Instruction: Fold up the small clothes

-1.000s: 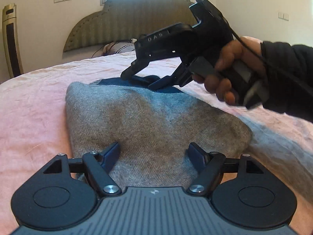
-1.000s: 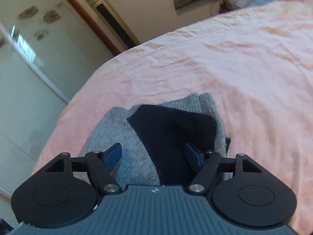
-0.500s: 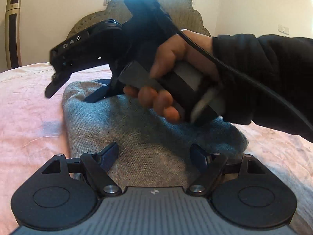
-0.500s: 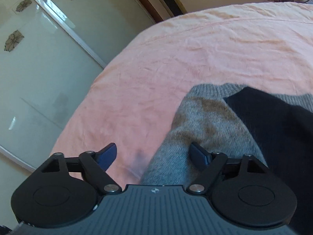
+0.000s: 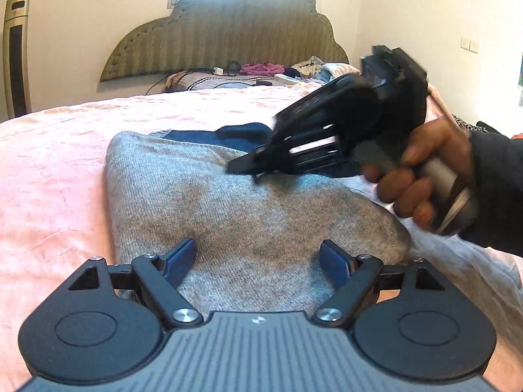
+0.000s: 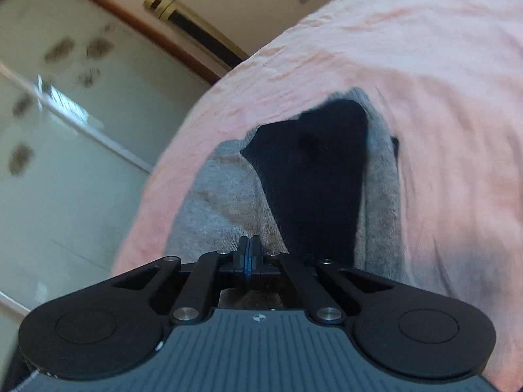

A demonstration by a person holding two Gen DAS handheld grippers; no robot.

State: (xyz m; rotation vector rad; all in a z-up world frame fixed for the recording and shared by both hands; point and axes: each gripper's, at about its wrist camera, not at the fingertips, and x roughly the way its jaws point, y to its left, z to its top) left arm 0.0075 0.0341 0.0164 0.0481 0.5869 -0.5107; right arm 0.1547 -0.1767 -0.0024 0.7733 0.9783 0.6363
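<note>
We see the bed (image 5: 49, 150), its pink sheet wrinkled and bare on every side of the clothes, with wide room to the left and toward the headboard (image 5: 225, 32). A folded grey sweater (image 5: 228, 215) lies in the middle of it, its left edge rounded and its far edge meeting a dark navy piece (image 6: 313, 176) that lies across its top. Our left claw (image 5: 258, 259) hangs over the sweater's near edge, fingers spread wide, holding nothing. Our right claw (image 6: 249, 248) has its fingers pressed together, tips down at the grey knit beside the navy edge; whether fabric is pinched between them, we cannot tell.
</note>
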